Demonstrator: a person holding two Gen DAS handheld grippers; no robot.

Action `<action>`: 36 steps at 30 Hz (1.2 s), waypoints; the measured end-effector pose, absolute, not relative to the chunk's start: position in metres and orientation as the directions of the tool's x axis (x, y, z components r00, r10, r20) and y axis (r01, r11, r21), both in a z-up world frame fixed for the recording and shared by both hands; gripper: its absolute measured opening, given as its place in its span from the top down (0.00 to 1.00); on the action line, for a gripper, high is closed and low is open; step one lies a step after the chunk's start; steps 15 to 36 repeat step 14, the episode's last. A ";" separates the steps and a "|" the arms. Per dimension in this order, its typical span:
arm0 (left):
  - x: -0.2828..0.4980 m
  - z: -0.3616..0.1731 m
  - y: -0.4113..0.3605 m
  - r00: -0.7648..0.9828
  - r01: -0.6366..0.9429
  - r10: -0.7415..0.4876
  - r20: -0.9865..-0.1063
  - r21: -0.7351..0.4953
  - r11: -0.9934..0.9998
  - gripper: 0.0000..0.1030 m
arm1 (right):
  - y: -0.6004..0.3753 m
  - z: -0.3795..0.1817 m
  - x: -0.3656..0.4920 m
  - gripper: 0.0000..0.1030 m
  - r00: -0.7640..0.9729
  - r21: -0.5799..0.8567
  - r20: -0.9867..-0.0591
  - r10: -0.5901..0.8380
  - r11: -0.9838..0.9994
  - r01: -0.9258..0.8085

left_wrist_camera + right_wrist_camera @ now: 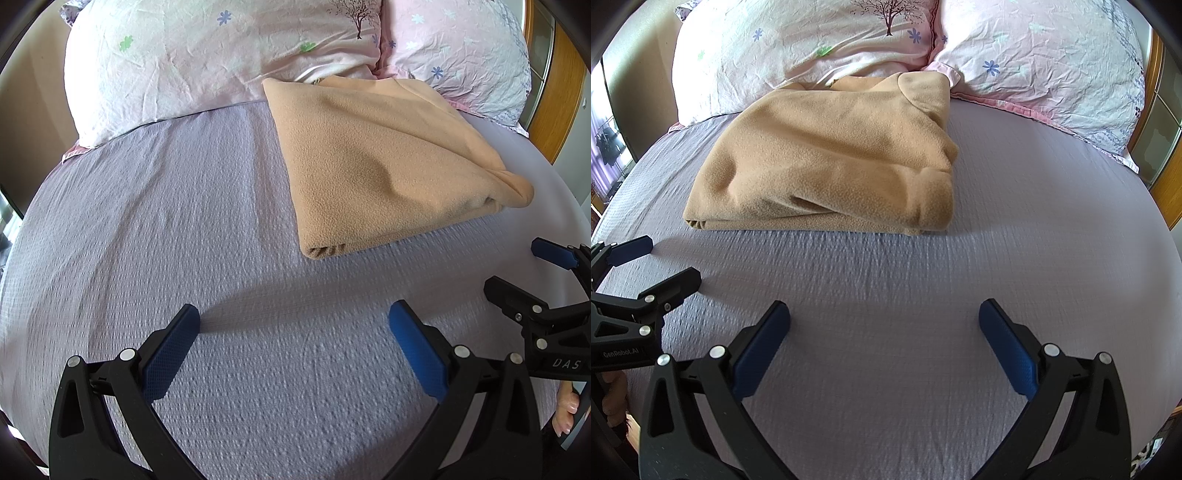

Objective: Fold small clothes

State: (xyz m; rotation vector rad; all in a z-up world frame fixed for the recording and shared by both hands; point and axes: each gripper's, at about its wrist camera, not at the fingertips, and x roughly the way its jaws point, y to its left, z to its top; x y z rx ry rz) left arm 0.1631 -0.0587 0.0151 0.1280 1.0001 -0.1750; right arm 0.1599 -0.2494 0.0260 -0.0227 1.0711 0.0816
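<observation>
So the tan fleece garment [827, 158] is sitting folded into a neat block on the bed [1015, 229], up by the pillows [1034, 62], probably parked clear. Both the left gripper [294, 321] and right gripper [884, 317] are hovering low with fingers spread, gripping nothing, looks basically finished

1. Left gripper [294, 328]: jaws spread wide, nothing btwn them, blue pads [168, 356] facing inward; pointing fwd and tilted down.
2. Right gripper [884, 328]: same, jaws wide apart, nothing held, blue pads [1008, 356] facing in, angled down.
3. The 2 grippers sit side by side, near each other but apart; each shows at the edge of the other's wrist view, w/ jaws parted.
4. Fingers [565, 413] of the person's right hand show at the lower right edge of the left wrist view, behind the right gripper's body.
</observation>
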 end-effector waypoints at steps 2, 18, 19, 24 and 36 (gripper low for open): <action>0.163 0.015 -0.059 0.528 0.205 -0.087 -0.844 0.027 0.978 0.01 | -0.249 0.026 0.160 0.02 0.476 0.021 -0.877 0.055 0.997 -0.077; 0.162 0.016 -0.058 0.535 0.204 -0.088 -0.840 0.027 0.979 0.01 | -0.249 0.026 0.160 0.02 0.477 0.021 -0.877 0.055 0.997 -0.076; 0.162 0.016 -0.058 0.535 0.204 -0.088 -0.840 0.027 0.979 0.01 | -0.249 0.026 0.160 0.02 0.477 0.021 -0.877 0.055 0.997 -0.076; 0.162 0.016 -0.058 0.535 0.204 -0.088 -0.840 0.027 0.979 0.01 | -0.249 0.026 0.160 0.02 0.477 0.021 -0.877 0.055 0.997 -0.076; 0.162 0.016 -0.058 0.535 0.204 -0.088 -0.840 0.027 0.979 0.01 | -0.249 0.026 0.160 0.02 0.477 0.021 -0.877 0.055 0.997 -0.076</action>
